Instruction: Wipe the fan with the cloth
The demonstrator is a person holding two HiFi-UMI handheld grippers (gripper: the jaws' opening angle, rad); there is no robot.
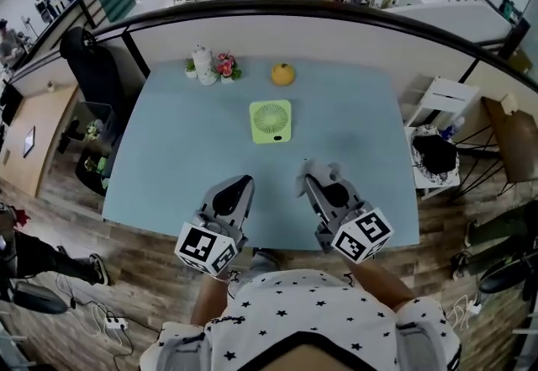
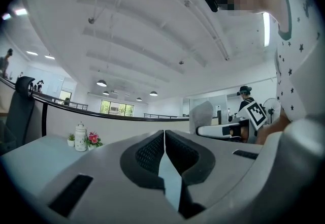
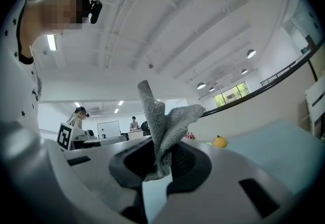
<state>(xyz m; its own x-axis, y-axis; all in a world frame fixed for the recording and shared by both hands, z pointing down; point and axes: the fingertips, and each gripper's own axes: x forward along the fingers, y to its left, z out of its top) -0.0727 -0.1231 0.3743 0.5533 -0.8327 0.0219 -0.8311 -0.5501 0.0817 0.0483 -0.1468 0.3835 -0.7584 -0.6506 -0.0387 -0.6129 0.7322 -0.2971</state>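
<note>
Lime-green square fan (image 1: pixel 271 122) lies mid-frame, apparently unwiped; right gripper's (image 3: pixel 161 159) jaws pinch the grey knit cloth (image 3: pixel 160 121), left gripper's (image 2: pixel 164 149) jaws are pressed together, empty, both well short of it.

The cloth (image 3: pixel 163 121) is vanishing at its lower end between the jaws of the right gripper (image 3: pixel 161 162), so its full shape is not showing. In the head view, that gripper and the left gripper (image 1: pixel 242 184) are covering the person's hands, and the bottom edge is cutting off the shirt (image 1: pixel 311 319).
</note>
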